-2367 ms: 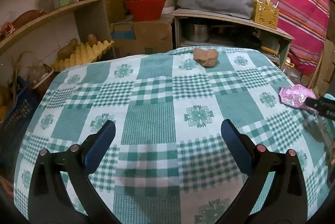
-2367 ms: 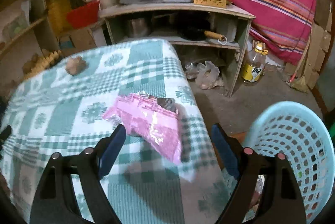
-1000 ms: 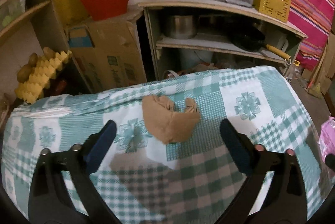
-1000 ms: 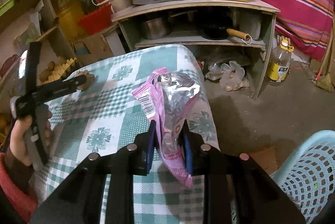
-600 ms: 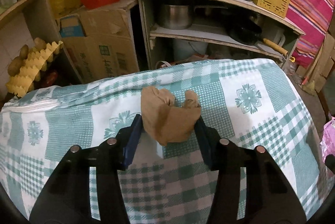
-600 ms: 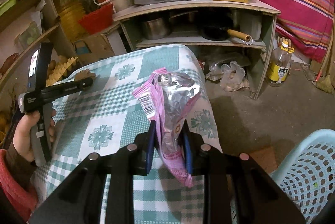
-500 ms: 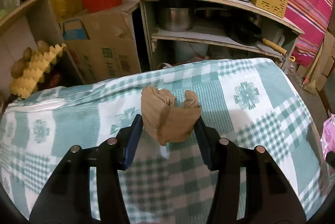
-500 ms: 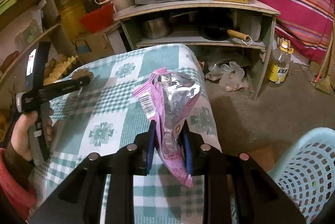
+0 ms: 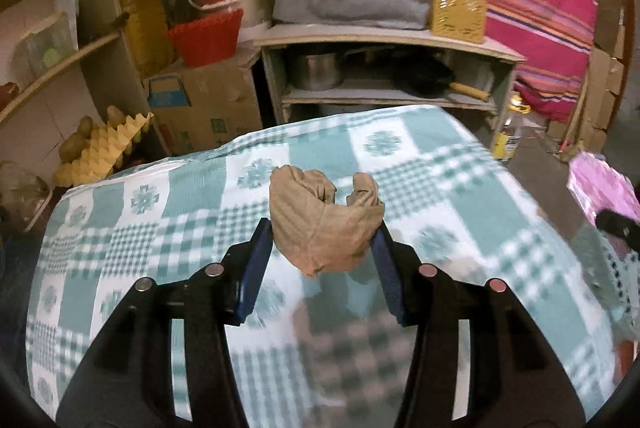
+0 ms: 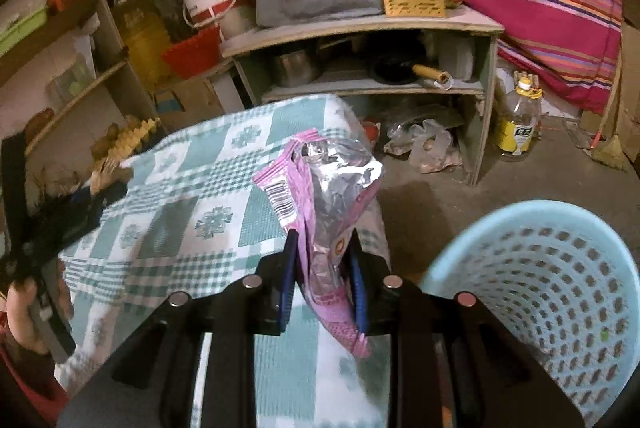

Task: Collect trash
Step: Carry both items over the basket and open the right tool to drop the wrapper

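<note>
Trash is already in both sets of tongs. The right gripper (image 10: 320, 264) has its blue pads pinched narrow on a pink foil snack wrapper (image 10: 324, 196), which stands up from between them with its silver lining showing and its lower end dangling below the pads. It hangs clear of the checked tablecloth (image 10: 192, 196), close to the table's corner. The light blue mesh basket (image 10: 552, 292) sits on the floor just to its right, mouth tipped toward it.

The left gripper (image 9: 322, 246) is clamped on a crumpled brown paper wad (image 9: 320, 224), held by the wad's two sides near the bottom, above the tablecloth (image 9: 440, 168); from this view I cannot tell whether it quite clears the cloth.

To my eye the step in hand is carrying both pieces to the basket. The wrapper looks light and floppy, so I would bring it well over the rim before letting the pads part, low enough that it drops inside, not on the concrete. The wad is farther off and must cross the table; a steady squeeze matters, since crumpled paper can spring loose.
</note>
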`<state>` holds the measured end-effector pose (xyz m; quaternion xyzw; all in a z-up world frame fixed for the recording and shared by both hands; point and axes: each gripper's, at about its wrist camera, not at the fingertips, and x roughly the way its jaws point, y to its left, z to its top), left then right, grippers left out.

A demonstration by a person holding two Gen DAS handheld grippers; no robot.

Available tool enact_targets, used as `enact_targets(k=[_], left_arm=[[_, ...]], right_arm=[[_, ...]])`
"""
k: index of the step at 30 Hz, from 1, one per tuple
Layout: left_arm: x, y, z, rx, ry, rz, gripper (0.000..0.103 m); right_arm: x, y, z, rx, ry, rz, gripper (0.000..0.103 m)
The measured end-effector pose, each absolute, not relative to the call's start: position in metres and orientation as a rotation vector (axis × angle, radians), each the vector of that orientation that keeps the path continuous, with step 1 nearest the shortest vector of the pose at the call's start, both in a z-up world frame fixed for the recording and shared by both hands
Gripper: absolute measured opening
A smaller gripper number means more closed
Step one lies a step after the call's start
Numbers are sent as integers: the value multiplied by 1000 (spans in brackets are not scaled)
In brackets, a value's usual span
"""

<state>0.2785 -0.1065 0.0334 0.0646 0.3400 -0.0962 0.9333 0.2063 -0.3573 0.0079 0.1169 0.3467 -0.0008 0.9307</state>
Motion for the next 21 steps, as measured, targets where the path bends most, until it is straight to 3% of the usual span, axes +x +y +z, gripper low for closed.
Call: enact_targets(k=[12,21], left_arm=[[189,-179,47,136,629,-324,49],[173,-246,43,123,622,-438,49]], right_arm=[[120,-436,15,292,678,-123,24],[87,-487,4,313,694,-241,24]])
